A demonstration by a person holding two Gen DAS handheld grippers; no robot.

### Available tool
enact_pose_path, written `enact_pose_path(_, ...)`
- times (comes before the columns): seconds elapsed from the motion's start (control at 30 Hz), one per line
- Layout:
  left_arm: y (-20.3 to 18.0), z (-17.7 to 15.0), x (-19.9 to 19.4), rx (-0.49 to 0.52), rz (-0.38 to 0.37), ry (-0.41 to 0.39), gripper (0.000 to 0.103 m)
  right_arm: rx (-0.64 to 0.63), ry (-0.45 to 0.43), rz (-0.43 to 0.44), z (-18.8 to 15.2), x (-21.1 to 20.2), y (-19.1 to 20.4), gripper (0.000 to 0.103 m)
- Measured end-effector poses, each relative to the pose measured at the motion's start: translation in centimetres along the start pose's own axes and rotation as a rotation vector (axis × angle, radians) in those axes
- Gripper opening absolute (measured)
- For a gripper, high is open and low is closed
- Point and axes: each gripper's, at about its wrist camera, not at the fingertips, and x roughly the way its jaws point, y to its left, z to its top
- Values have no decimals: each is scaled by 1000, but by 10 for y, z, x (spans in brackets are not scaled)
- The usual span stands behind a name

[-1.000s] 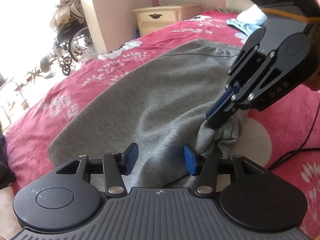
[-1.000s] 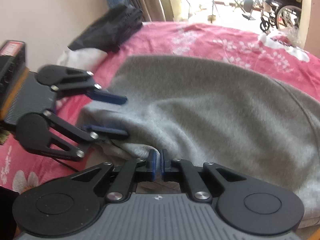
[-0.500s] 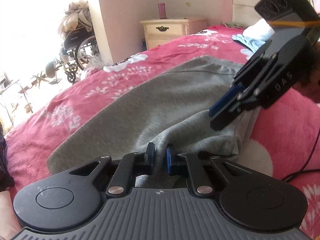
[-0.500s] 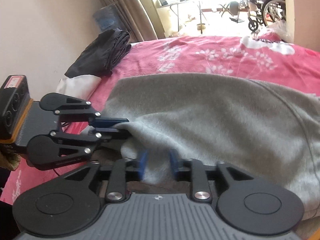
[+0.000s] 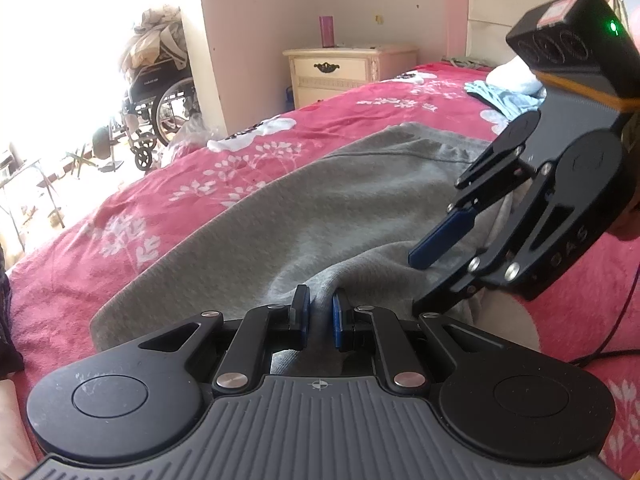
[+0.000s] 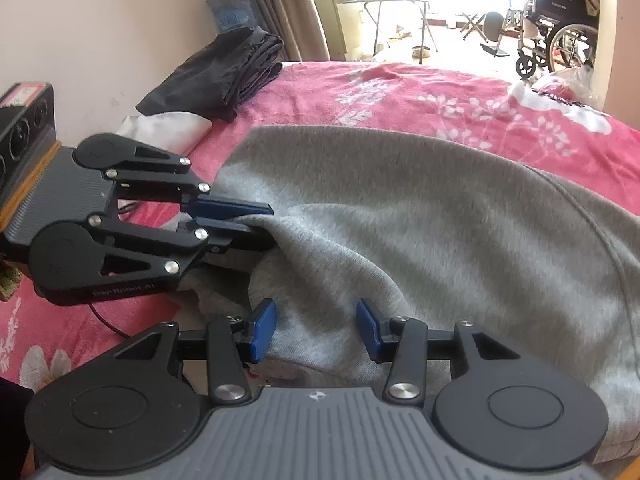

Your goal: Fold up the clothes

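We see a plain grey knit sweatshirt [image 5: 304, 216] spread across a pink floral bedspread [image 5: 120, 248], its near edge bunched into a raised fold. Our left gripper [image 5: 320, 316] is pinched tight on that fold, while the jaws of our right gripper [image 6: 316, 330] are opening, cloth lying between the blue pads unpressed. A folded black garment [image 6: 224, 72] rests at the bed's far corner, a cream nightstand [image 5: 340, 70] and a wheelchair [image 5: 160, 104] beyond.
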Motion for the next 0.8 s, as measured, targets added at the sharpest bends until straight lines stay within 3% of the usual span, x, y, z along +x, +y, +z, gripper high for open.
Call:
enact_pose_path(0.13, 0, 0, -2, -5, -8, -10, 9, -68, -18, -105, -7, 12, 15, 44)
enact_pose_path(0.3, -1, -3, -5, 3, -20, -21, 8, -198, -37, -316, -17, 19, 39, 18)
enact_pose_path(0.4, -3, -5, -2, 22, -39, 2, 9, -291, -51, -415, -25, 19, 52, 7)
enact_pose_path(0.47, -4, -6, -1, 30, -54, 25, 12, -341, -58, -461, -30, 18, 58, 7)
enact_pose_path(0.53, -7, -7, 0, 49, -56, 32, 35, -384, -65, -487, -34, 17, 63, 6)
enact_pose_path(0.6, -11, -7, 2, 74, -60, 39, 48, -429, -76, -511, -38, 16, 68, 6)
enact_pose_path(0.8, -26, -16, 12, 198, 17, 72, 47, -547, -84, -562, -47, 17, 75, 6)
